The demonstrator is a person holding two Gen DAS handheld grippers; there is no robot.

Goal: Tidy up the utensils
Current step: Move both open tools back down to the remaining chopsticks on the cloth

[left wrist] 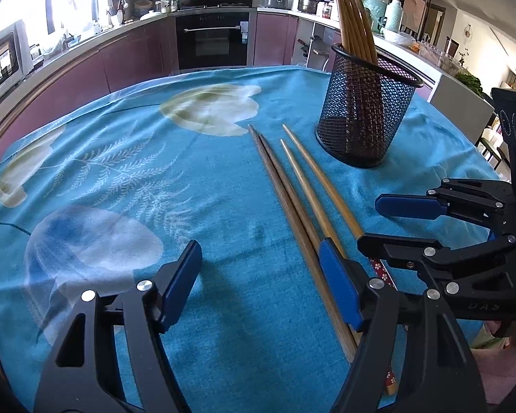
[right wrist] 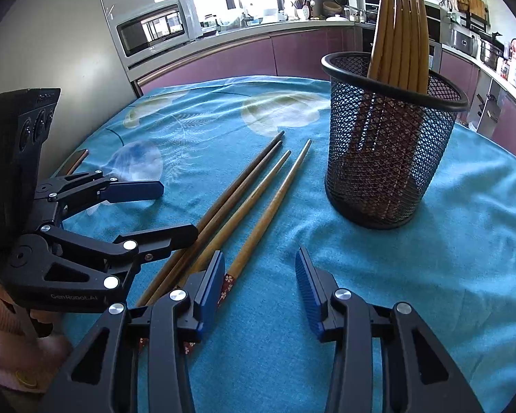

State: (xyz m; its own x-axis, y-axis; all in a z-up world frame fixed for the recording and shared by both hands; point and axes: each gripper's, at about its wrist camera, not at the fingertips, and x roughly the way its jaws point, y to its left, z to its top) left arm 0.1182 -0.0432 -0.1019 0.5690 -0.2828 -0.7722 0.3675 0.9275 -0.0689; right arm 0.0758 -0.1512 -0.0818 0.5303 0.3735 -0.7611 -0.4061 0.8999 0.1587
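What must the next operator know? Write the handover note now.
Left hand-held gripper: open, empty, low by the loose chopsticks.
Right hand-held gripper: open, empty, one finger over the light pair's patterned ends.
Things: two dark chopsticks and two light chopsticks lie side by side on the tablecloth; the mesh holder stands upright beyond them.
Done: several stored chopsticks stand in the holder.
Left: the four loose ones, probably into the holder.
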